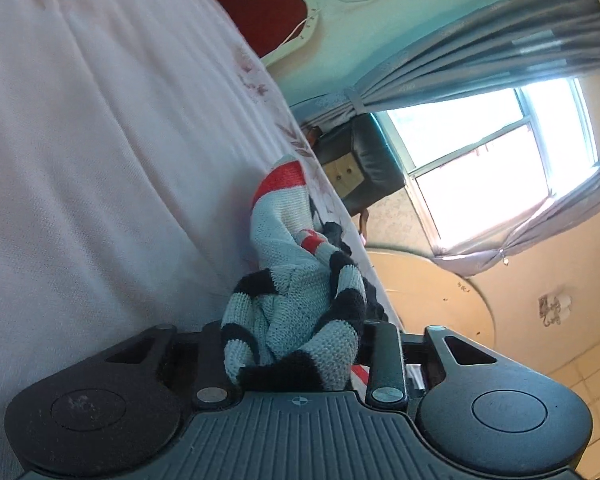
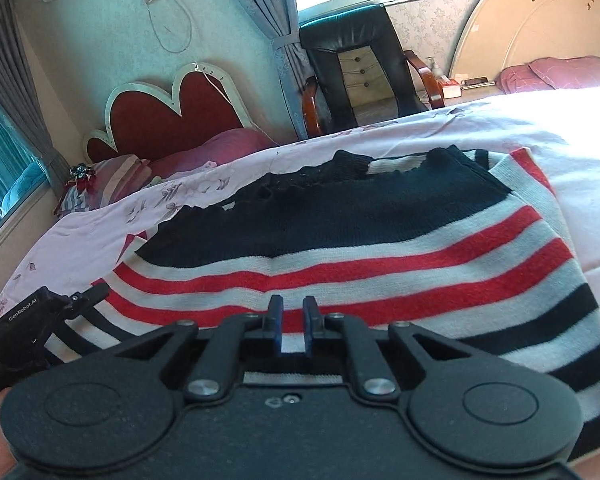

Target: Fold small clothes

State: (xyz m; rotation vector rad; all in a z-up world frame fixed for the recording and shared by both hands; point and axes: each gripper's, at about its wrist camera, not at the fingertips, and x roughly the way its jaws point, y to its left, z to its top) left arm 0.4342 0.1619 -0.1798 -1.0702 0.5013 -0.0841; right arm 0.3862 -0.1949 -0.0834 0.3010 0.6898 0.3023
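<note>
One striped knit sweater (image 2: 340,248), navy, red and white, lies spread on the pink floral bedsheet (image 2: 100,216), filling the middle of the right wrist view. It looks soft, light and floppy, likely to sag and bunch when lifted, so the hem edge or corners seem the best places to take hold. The left gripper (image 1: 300,352), low in its own view, has its jaws clamped on a bunched wad of the knit. The right gripper (image 2: 292,320), at lower centre, has its jaws nearly together over the hem; whether cloth is pinched I cannot tell. Behind stand one heart-shaped headboard (image 2: 172,116) at upper left and one black chair (image 2: 356,64).
</note>
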